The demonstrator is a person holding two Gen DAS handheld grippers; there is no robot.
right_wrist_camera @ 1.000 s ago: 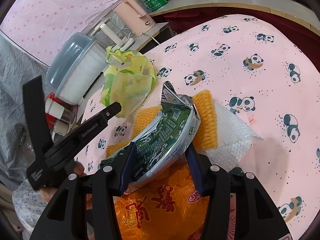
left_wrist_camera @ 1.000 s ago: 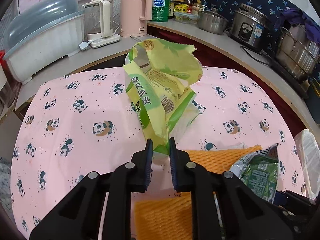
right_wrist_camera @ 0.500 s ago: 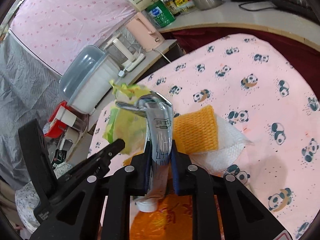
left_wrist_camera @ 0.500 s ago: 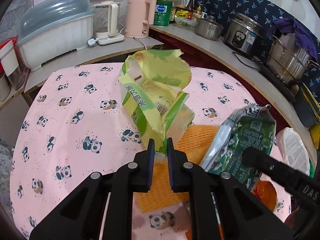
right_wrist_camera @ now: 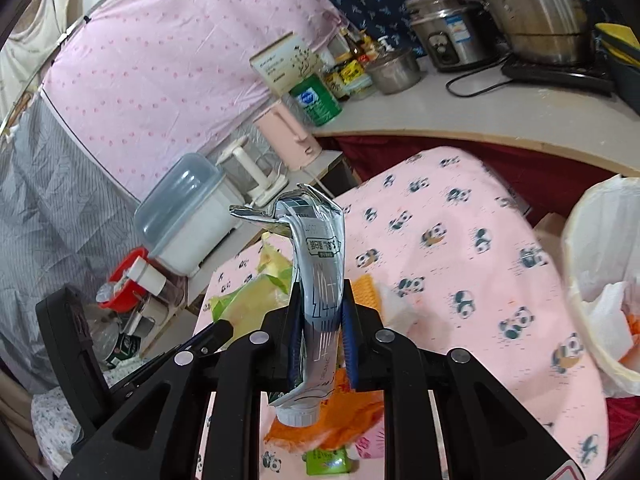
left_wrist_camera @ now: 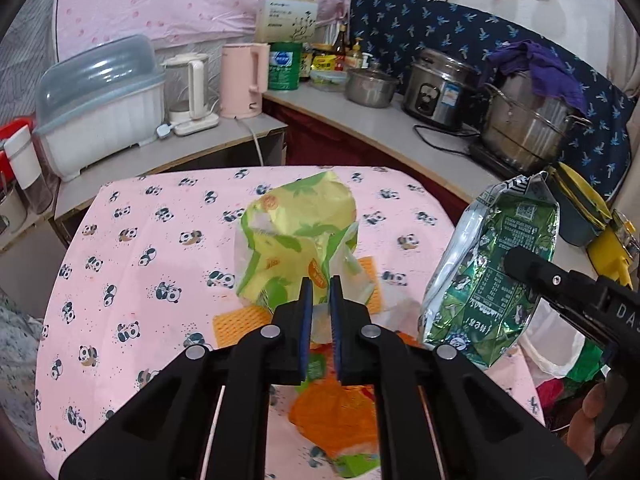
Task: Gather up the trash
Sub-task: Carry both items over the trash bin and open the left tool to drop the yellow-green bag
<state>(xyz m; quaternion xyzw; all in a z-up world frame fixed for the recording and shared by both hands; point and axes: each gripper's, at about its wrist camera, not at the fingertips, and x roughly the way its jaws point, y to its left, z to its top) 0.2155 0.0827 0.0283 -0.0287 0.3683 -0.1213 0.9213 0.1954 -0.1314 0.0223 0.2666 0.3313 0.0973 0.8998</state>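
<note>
My left gripper (left_wrist_camera: 319, 294) is shut on a crumpled yellow-green snack bag (left_wrist_camera: 298, 236) and holds it above the pink panda tablecloth (left_wrist_camera: 132, 280). My right gripper (right_wrist_camera: 320, 300) is shut on a green and silver foil pouch with a white cap (right_wrist_camera: 318, 280), held upright; the pouch also shows at the right of the left wrist view (left_wrist_camera: 492, 276). A bin with a white liner (right_wrist_camera: 600, 276) stands at the table's right edge, with paper and orange scraps inside. An orange wrapper (left_wrist_camera: 340, 412) and an orange foam net (left_wrist_camera: 236, 320) lie on the cloth below the grippers.
A counter behind holds a white dish box (left_wrist_camera: 100, 108), a pink kettle (left_wrist_camera: 244, 80), a rice cooker (left_wrist_camera: 438, 80) and steel pots (left_wrist_camera: 528, 128). A small green packet (right_wrist_camera: 326, 460) and white foam sheet (right_wrist_camera: 394, 308) lie on the cloth.
Both grippers have risen and pulled back from the table with their bags. The right gripper has swung toward the lined bin, which has come into its view.
</note>
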